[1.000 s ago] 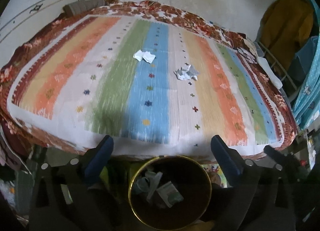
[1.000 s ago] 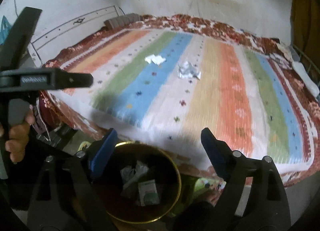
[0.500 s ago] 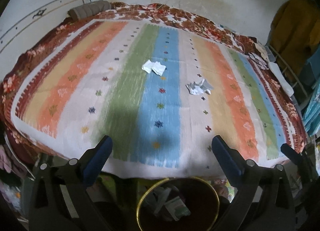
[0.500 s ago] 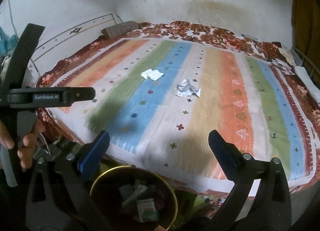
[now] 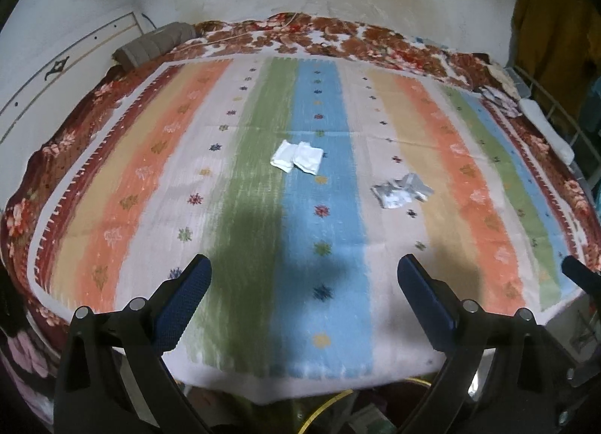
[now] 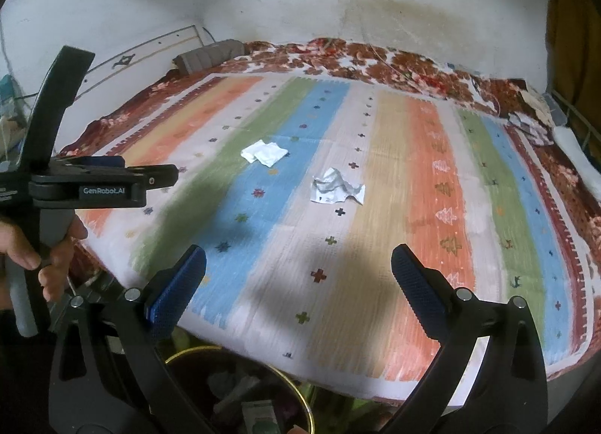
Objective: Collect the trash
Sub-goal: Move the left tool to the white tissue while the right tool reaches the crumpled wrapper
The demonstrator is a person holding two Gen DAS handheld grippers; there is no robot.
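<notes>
Two pieces of trash lie on the striped bedspread point(image 5: 240, 231), well ahead of both grippers. The folded white paper point(image 5: 296, 157) sits where the green stripe meets the blue one; it looks like two overlapping flat pieces, though whether it is one sheet or two cannot be told. The crumpled silvery wrapper point(image 5: 400, 191) lies to its right on the pale stripe, apart from the paper and touching nothing else. What is printed on it is too small to read.

The left gripper point(image 5: 304, 297) has its blue-padded jaws spread wide with only bedspread between them. The right gripper point(image 6: 298, 280) has just been opening and now stands fully spread — nothing sits between its pads either. In the right wrist view the left gripper's body shows side-on at the left edge, a hand point(image 6: 35, 250) wrapped around its handle; the hand is cut off by the frame.

The trash bin point(image 6: 263, 389), with its gold rim, stands below the near edge of the bed. It is dim and half hidden behind the right gripper's arms — pale scraps and a small packet inside are barely made out. In the left wrist view only a yellow arc of the rim shows at the bottom.

A rolled grey cloth point(image 5: 154, 45) rests at the far left corner of the bed; small items at the far right edge are too blurred to identify.
</notes>
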